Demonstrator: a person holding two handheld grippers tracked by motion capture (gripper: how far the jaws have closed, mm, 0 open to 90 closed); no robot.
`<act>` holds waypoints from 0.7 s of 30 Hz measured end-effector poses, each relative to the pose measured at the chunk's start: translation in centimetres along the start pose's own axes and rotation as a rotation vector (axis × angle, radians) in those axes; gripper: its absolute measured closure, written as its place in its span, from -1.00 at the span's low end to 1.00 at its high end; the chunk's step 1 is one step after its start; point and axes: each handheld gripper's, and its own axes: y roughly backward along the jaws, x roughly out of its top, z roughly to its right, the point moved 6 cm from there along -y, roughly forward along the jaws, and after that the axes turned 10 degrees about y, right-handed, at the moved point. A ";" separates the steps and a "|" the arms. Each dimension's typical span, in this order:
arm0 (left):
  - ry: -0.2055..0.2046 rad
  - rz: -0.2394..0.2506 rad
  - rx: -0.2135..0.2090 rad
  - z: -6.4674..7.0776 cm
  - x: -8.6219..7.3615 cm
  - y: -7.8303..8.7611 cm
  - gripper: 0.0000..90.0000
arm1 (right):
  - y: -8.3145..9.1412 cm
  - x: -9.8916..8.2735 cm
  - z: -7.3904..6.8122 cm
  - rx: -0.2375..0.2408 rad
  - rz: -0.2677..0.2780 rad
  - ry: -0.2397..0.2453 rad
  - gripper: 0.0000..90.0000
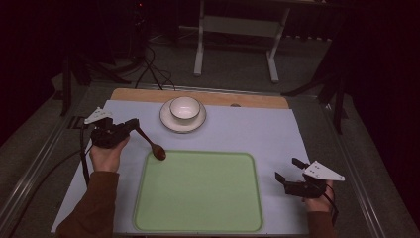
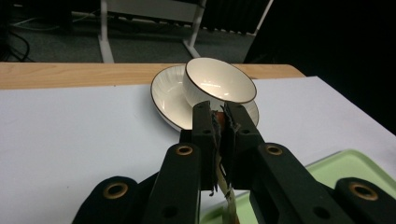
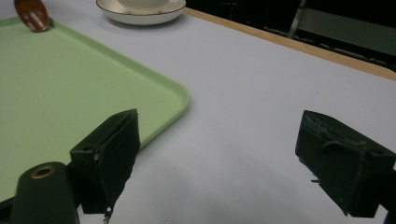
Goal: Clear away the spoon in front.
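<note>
My left gripper (image 1: 132, 124) is shut on the handle of a dark brown wooden spoon (image 1: 151, 143). The spoon slants down to the right, and its bowl (image 1: 159, 152) rests at the far left corner of the green tray (image 1: 198, 218). In the left gripper view the handle (image 2: 219, 122) is pinched between the jaws. A white bowl (image 1: 184, 108) stands on a white saucer (image 1: 171, 122) beyond the tray. My right gripper (image 1: 289, 169) stands open above the white mat, right of the tray, with nothing between its jaws. The spoon bowl (image 3: 31, 14) lies at the tray's far corner in the right gripper view.
A white mat (image 1: 257, 129) covers the table, with a wooden strip (image 1: 257, 100) along the far edge. Cables and a white table frame (image 1: 237, 29) stand on the floor beyond. Metal rails run along both sides of the table.
</note>
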 end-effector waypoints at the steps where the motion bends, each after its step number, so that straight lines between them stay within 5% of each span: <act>1: 0.004 -0.005 -0.009 0.2 0.0 0.2 0.87 | 0.0 0.0 0.0 0.001 -0.001 0.000 -0.70; 10: -0.011 -0.040 -0.045 2.1 -0.5 2.1 0.87 | 0.0 0.0 -0.1 0.002 -0.002 0.001 -0.70; 13: 0.001 -0.121 -0.069 2.4 -1.0 2.0 0.87 | 0.0 0.0 0.0 0.003 -0.001 0.000 -0.70; 15: -0.020 -0.172 -0.043 2.5 -1.6 1.7 0.87 | -0.1 0.0 0.0 0.003 -0.003 0.000 -0.70; 17: -0.001 -0.194 -0.059 2.5 -1.9 1.5 0.86 | -0.1 0.0 -0.1 0.004 -0.003 0.001 -0.70; 21: -0.035 -0.226 0.020 2.0 -2.2 0.3 0.81 | -0.1 0.0 -0.1 0.004 -0.004 0.000 -0.70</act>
